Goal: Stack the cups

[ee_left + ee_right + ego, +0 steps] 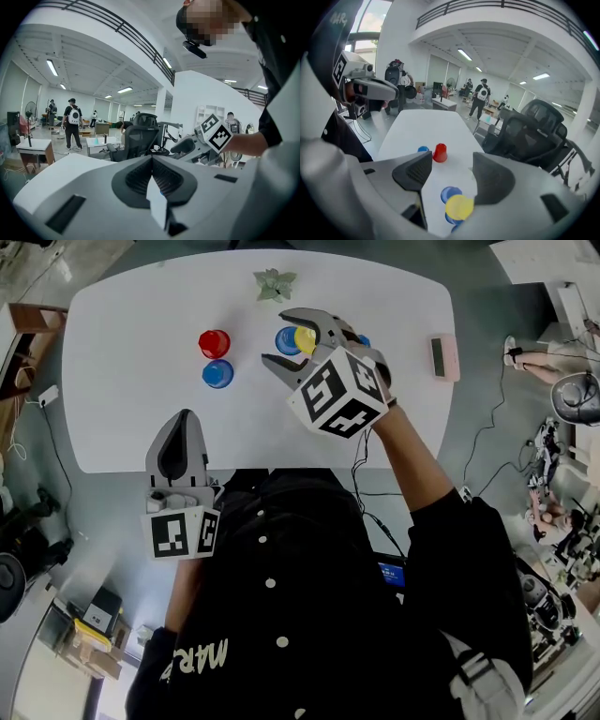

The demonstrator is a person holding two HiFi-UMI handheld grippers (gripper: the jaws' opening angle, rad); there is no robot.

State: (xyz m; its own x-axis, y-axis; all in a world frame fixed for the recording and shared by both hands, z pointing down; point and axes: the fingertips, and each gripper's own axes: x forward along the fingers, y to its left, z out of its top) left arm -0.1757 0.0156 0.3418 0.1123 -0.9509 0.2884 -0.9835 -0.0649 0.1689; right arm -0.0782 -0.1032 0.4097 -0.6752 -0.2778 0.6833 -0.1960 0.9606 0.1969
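Bench (112, 399) left end and near strip open to you. Red cup (214, 342), blue cup (217, 373) stand left of centre. Yellow cup (305, 338) beneath your right gripper (275, 338). Plant (275, 283) at far edge.

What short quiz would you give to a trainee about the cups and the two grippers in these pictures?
1. True or false: the red cup stands beside a blue cup.
2. Which gripper has its jaws apart? A) left gripper B) right gripper
3. Fill in: the cup just ahead of the right gripper, among blue ones, is ____.
Key: 1 true; 2 B; 3 yellow, the yellow cup.
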